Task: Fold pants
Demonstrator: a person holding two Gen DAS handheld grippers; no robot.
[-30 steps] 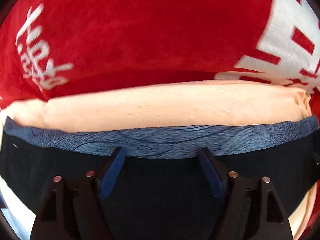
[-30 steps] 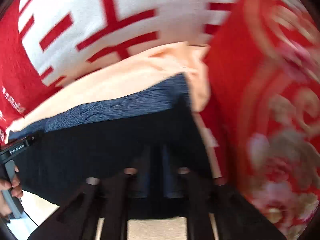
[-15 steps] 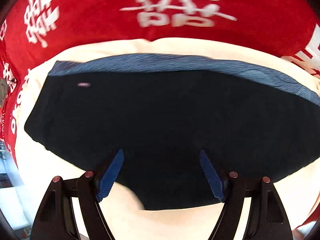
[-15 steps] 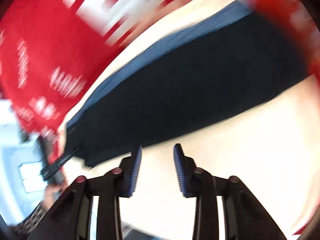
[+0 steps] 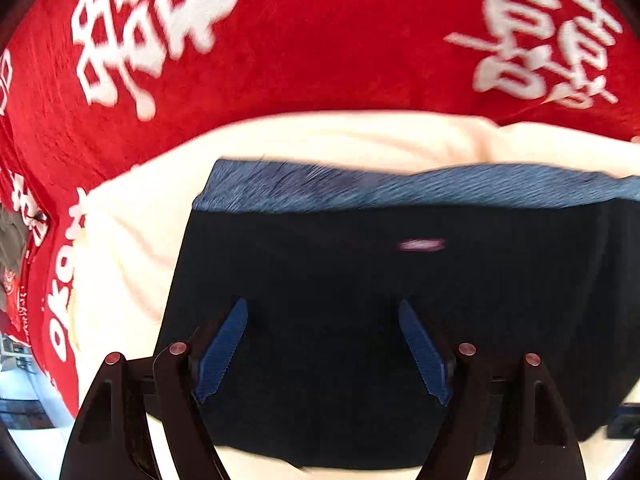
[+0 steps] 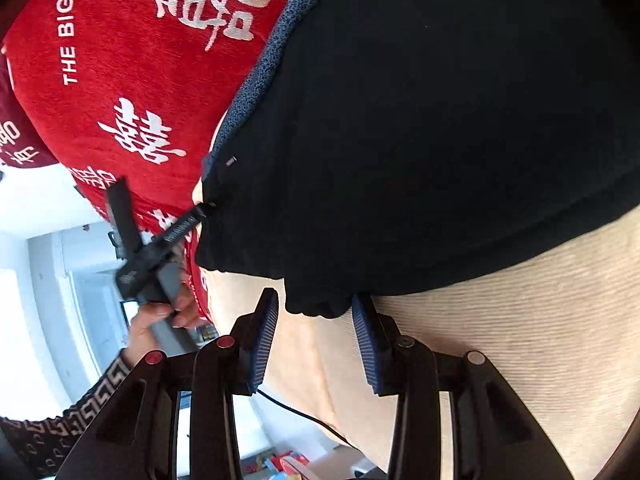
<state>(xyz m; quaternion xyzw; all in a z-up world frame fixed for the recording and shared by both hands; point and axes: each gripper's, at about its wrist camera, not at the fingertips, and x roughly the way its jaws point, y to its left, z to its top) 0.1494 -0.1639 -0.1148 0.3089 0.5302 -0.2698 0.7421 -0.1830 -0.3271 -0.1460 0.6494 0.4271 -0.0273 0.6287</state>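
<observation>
The black pants (image 5: 360,280) lie folded flat on a cream cloth (image 5: 132,240), with a blue-grey patterned waistband (image 5: 400,188) along the far edge. My left gripper (image 5: 322,350) is open above the black fabric, holding nothing. In the right wrist view the pants (image 6: 440,140) fill the upper right. My right gripper (image 6: 316,340) is open, its fingers on either side of the pants' near hem corner without closing on it. The left gripper (image 6: 160,240) shows there in a hand at the pants' left edge.
A red blanket with white characters (image 5: 280,60) lies under the cream cloth and spreads far and left (image 6: 140,80). The bed's edge and a bright room (image 6: 40,260) lie to the left. A black cable (image 6: 304,416) runs below the cream cloth (image 6: 520,340).
Both grippers have pulled back from the pants. The right gripper was shut on the black fabric, let go and now stands wide open at the hem. The left view has shifted left along the waistband.
</observation>
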